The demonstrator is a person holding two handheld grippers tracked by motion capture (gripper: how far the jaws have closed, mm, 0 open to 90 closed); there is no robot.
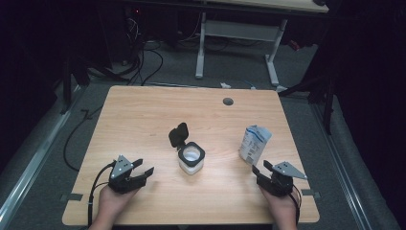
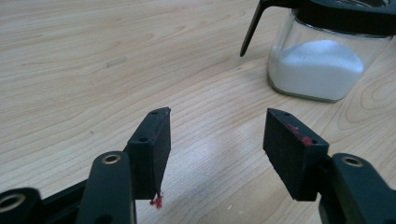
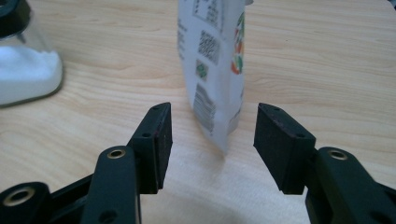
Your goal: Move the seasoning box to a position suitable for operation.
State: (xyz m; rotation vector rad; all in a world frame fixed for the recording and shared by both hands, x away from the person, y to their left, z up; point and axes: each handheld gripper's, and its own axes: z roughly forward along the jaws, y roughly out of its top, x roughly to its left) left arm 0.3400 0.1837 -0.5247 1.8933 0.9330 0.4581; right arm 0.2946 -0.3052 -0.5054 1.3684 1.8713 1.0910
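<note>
Left gripper (image 1: 143,170): was held low at the near left of the table (image 1: 143,110), jaws spread wide with nothing between them, pointing toward the jar (image 1: 191,159).
Right gripper (image 1: 258,168): was held at the near right, jaws also wide and holding nothing, with the pouch (image 1: 253,143) just beyond the tips.
Left gripper view: both jaws (image 2: 217,135) hovered over bare wood; red flecks showed on the pads.
Right gripper view: the pouch (image 3: 212,70) stood upright past the open jaws (image 3: 212,130), apart from both pads.
Cut off: the jar's top and lid ran out of the left gripper view; the pouch's top ran out of the right gripper view, and just a corner of the jar (image 3: 25,65) showed at its left edge.
Hard to read: the pouch bore a square code, a barcode and small print blocks, but none of it could be read; the orange and green mark on its side was possibly a logo.
Jar: clear glass with a black collar, its black flip lid (image 1: 178,135) tipped open toward the far left; it stood mid-table, well apart from both grippers.
Jar contents: a white granular heap (image 2: 322,63), filling the lower part.
Pouch: white and blue, standing right of the jar; its contents were hidden.
</note>
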